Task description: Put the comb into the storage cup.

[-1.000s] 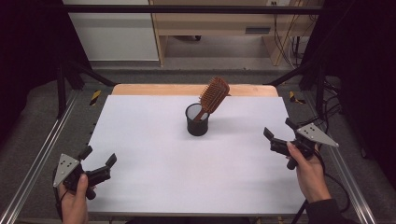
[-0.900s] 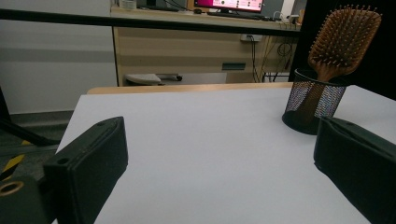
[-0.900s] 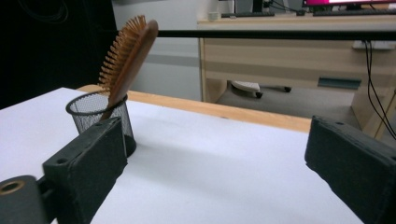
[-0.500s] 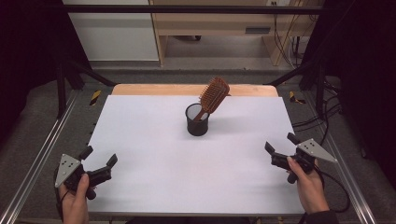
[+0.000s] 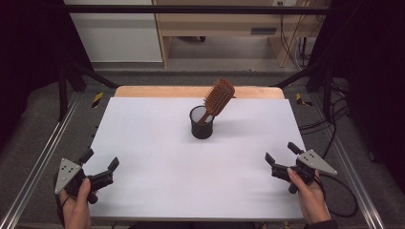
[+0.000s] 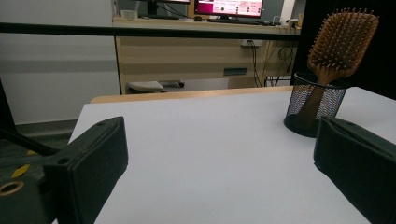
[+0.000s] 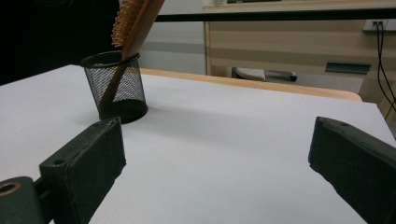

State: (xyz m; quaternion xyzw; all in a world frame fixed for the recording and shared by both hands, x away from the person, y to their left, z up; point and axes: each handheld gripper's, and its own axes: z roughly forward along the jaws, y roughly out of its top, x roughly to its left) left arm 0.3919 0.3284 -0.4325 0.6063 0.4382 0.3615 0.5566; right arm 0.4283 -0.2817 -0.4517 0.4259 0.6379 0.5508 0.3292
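A wooden paddle hairbrush stands handle-down in a black mesh cup near the back middle of the white table, leaning to the right. The brush and cup appear at the right of the left gripper view, and the cup with the brush at the left of the right gripper view. My left gripper rests open at the front left corner, nothing between its jaws. My right gripper is open at the front right edge, also holding nothing.
A wooden strip borders the table's far edge. Metal rails run along both sides, with cables trailing at the right. A desk stands beyond the table.
My right gripper has drawn back toward the front right corner of the table. The left gripper, brush and cup have stayed put.
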